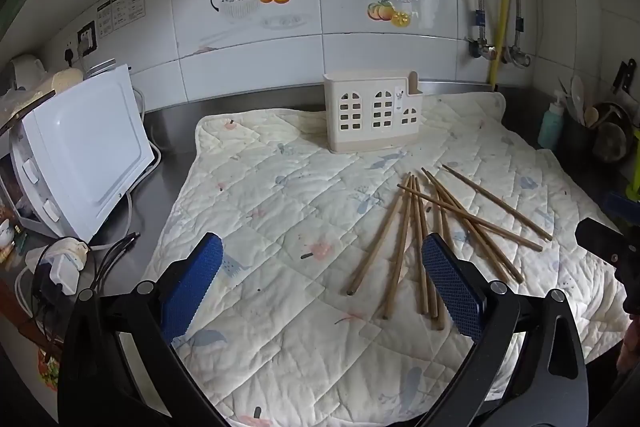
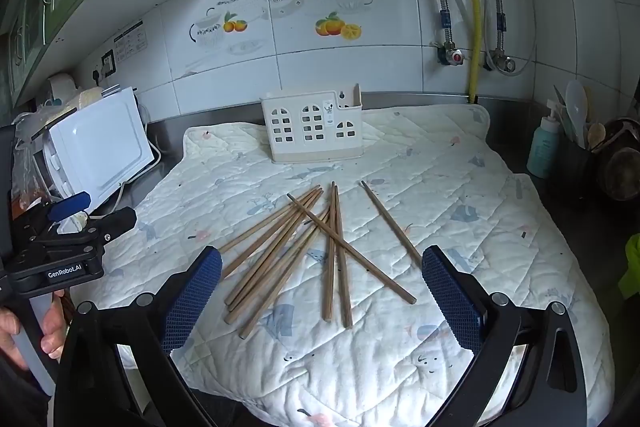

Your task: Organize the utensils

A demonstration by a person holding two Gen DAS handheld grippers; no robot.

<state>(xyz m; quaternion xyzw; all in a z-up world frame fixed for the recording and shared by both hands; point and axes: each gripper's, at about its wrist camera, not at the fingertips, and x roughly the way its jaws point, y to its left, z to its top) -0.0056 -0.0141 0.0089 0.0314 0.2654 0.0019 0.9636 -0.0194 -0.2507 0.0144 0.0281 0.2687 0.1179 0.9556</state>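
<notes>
— Blue pads of the right hand-held gripper [image 2: 320, 287] sit nearest, spread wide with nothing between them. Same for the left hand-held gripper [image 1: 320, 279]: jaws apart, empty.

— And the chopsticks [image 2: 304, 251]?

— Loose on the quilted cloth [image 2: 460, 187] over the table, fanned and crossing, one lying diagonally over several others. The cream holder [image 2: 316, 129] stands upright behind them, well apart, near the tiled wall.

— What could go wrong?

— Pinching one stick in that tangle probably drags its neighbours or flicks the crossing one away. The cloth is soft and wrinkled, so pads pushed down may snag fabric instead of wood.

— And at the holder?

— It looks light; a stick nudging its rim could tip or shove it.
</notes>
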